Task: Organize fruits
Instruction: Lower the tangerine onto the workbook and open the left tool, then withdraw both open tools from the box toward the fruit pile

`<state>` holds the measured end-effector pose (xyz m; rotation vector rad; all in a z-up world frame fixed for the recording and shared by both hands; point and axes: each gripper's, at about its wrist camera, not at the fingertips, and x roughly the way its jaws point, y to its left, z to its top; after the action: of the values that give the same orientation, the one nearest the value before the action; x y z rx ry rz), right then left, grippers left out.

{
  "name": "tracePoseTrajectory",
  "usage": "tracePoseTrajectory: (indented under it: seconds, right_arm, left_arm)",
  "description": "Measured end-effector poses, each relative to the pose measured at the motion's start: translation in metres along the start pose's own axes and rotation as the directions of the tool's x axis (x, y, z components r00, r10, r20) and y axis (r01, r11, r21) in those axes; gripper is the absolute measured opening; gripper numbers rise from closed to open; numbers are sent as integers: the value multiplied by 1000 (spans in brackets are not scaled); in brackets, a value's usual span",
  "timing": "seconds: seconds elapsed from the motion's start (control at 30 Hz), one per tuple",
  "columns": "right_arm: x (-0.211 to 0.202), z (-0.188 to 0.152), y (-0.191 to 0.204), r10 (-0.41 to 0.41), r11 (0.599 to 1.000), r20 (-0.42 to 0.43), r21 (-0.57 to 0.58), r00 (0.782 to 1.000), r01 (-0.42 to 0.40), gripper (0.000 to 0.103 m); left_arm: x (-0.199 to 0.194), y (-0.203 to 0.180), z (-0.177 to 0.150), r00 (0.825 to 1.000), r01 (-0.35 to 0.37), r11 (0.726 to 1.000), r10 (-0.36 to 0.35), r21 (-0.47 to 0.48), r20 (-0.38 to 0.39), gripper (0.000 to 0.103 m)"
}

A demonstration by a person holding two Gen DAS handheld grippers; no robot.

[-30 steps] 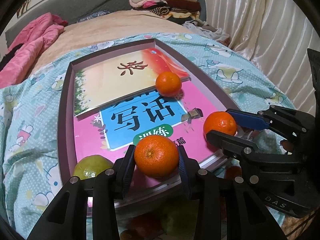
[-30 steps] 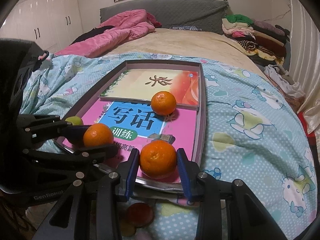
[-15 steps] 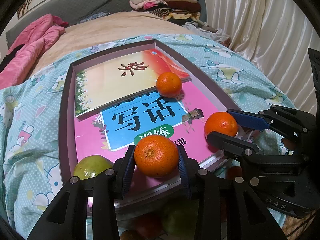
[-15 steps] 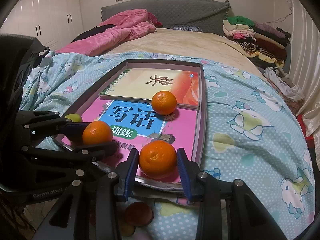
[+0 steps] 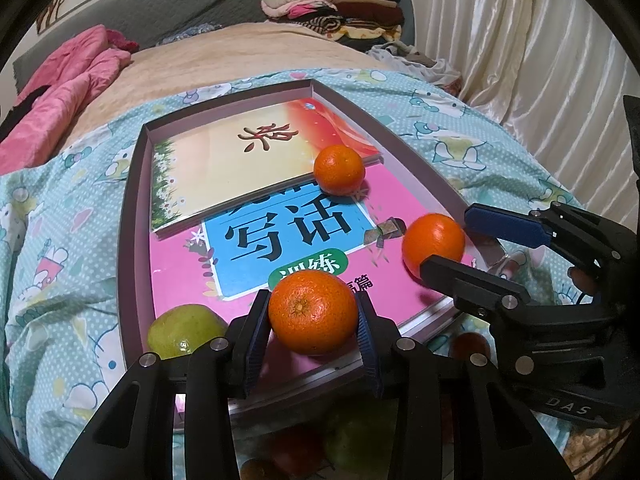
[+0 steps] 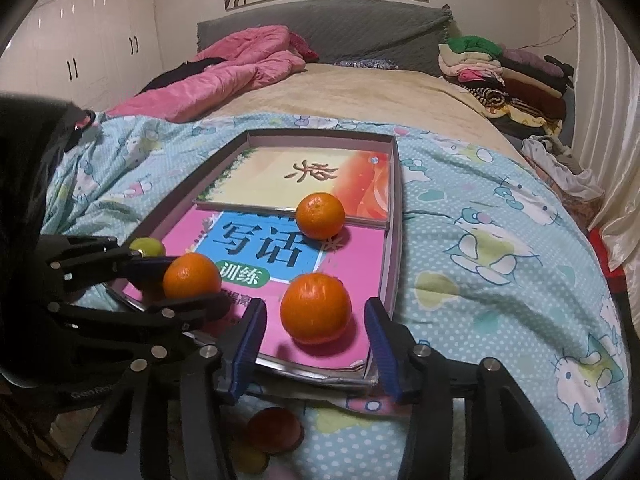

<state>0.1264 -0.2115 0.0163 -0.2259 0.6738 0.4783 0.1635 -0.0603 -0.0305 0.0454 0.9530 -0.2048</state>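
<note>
A shallow box tray (image 5: 132, 184) lined with books lies on the bed. My left gripper (image 5: 313, 320) is shut on an orange (image 5: 313, 312) over the tray's near edge; it also shows in the right wrist view (image 6: 192, 276). My right gripper (image 6: 316, 332) is open, with a second orange (image 6: 315, 307) resting on the pink book between its spread fingers; this orange also shows in the left wrist view (image 5: 433, 245). A third orange (image 5: 339, 169) sits mid-tray, and a green fruit (image 5: 185, 332) lies in the near left corner.
More fruit (image 6: 274, 430) lies below the tray's near edge. The tray rests on a blue patterned cover (image 6: 500, 248). A pink quilt (image 6: 224, 76) and stacked clothes (image 6: 504, 68) lie at the far end. A curtain (image 5: 540, 32) hangs at right.
My right gripper has opened and let go of its orange, which now rests on the pink book. My left gripper still holds its orange in about the same place.
</note>
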Motion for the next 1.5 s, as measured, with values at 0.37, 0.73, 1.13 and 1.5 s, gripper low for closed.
tracePoseTrajectory:
  seconds: [0.37,0.73,1.13,1.5]
  right_arm:
    - [-4,2,-5,18,999,20,40,1000,-19,55]
    - [-9,4,-20,26,991,43,131,999,-31,68]
    - [-11,4,-31,24,980,52,196,998,-34,71]
    - [-17,6,-28,38,979,83,199,996,-54,76]
  left_arm:
    - [-5,2,1,1000,11,1000,-11,-20,13,47]
    - [-13,5,0,999,23,999,-22,-43,31,58]
    - [-21,13,1,997,41,995,-36,-90,66,65]
    - [-41,23,3,989,49,991,-32,-124,141,76]
